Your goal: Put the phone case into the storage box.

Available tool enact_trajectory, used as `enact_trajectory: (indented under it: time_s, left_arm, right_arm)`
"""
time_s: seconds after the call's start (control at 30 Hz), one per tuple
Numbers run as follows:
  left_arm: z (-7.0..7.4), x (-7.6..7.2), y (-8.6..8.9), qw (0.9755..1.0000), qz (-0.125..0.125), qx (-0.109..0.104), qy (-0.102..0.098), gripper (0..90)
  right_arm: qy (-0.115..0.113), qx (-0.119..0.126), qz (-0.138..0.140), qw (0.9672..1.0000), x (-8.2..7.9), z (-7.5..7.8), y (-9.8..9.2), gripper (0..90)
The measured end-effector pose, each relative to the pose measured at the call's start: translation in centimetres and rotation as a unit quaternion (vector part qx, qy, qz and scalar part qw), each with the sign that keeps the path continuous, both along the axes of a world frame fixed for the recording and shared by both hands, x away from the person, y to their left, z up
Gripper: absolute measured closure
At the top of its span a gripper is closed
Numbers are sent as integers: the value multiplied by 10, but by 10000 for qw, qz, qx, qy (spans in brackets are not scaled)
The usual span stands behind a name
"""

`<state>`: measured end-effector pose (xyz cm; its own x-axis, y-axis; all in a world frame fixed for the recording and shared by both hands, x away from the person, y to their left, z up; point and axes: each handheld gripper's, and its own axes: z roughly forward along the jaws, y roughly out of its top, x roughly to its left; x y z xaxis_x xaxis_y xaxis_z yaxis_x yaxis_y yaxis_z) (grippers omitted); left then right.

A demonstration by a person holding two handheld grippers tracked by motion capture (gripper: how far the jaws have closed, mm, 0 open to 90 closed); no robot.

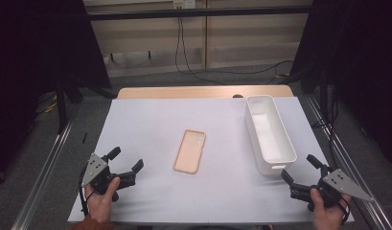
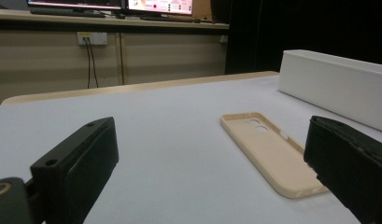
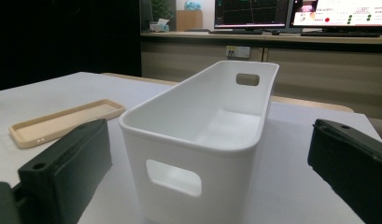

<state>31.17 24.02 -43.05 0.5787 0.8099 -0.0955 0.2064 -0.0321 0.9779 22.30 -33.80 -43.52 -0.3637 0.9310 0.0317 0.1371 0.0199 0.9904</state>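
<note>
- Phone case point(image 1: 190, 151), beige, lies flat mid-desk, open side up, untouched.
- Left gripper point(image 1: 126, 159) hovers at the near left corner, jaws apart, empty.
- Right gripper point(image 1: 300, 168) at the near right corner, jaws wide, just short of the white bin point(image 1: 280, 158).

Beige phone case point(image 1: 190, 151) lay flat, open side up, mid-table on the white sheet; long white bin point(image 1: 270, 134) stood upright and empty, well apart on its right.
</note>
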Motion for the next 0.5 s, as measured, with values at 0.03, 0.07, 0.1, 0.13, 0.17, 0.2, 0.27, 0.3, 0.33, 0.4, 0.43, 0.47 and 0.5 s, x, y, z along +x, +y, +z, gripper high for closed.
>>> enact_trajectory:
  time_s: [0.03, 0.07, 0.1, 0.13, 0.17, 0.2, 0.27, 0.3, 0.33, 0.4, 0.43, 0.47, 0.5]
  left_arm:
    - [0, 0, 0, 10000, -6, -11, -8, 32]
    - [0, 0, -1, 10000, 0, -28, 10, 32]
    - [0, 0, -1, 10000, 0, -28, 10, 32]
    - [0, 1, -1, 10000, 5, -7, 13, 32]
    - [0, 1, -1, 10000, 5, -7, 13, 32]
    - [0, 1, -2, 10000, -3, 36, 17, 32]
    - [0, 1, -3, 10000, -13, 33, 19, 31]
    - [1, 1, -4, 10000, -49, 27, 46, 31]
    - [1, 1, -5, 10000, -50, 38, 48, 31]
    - [1, 1, -6, 9999, -109, 34, 105, 31]
    - [1, 0, -7, 9998, -125, 26, 126, 31]
    - [1, 0, -8, 9998, -157, 42, 142, 30]
    - [1, 0, -9, 9997, -182, 54, 153, 27]
  right_arm:
    - [-2, 8, 1, 10000, 0, 0, 0, 0]
    - [-7, 9, -4, 10000, 0, 0, 0, 0]
    - [-7, 9, -4, 10000, 0, 0, 0, 0]
    - [-6, 11, 5, 10000, 0, 0, -1, 0]
    - [-4, 18, 5, 10000, 0, 0, -1, 0]
    - [-1, 26, 15, 10000, 0, 0, -1, 0]
    - [5, 29, 27, 10000, 0, -1, -1, 0]
    - [18, 35, 39, 10000, 0, -1, -1, 0]
    - [28, 40, 44, 10000, 0, -1, -1, 0]
    - [37, 39, 41, 10000, 0, -2, -1, 0]
    - [29, 49, 42, 10000, 0, -1, 0, 0]
    - [22, 42, 52, 10000, 0, -1, 0, 0]
    - [23, 39, 46, 10000, 0, -1, 0, 0]
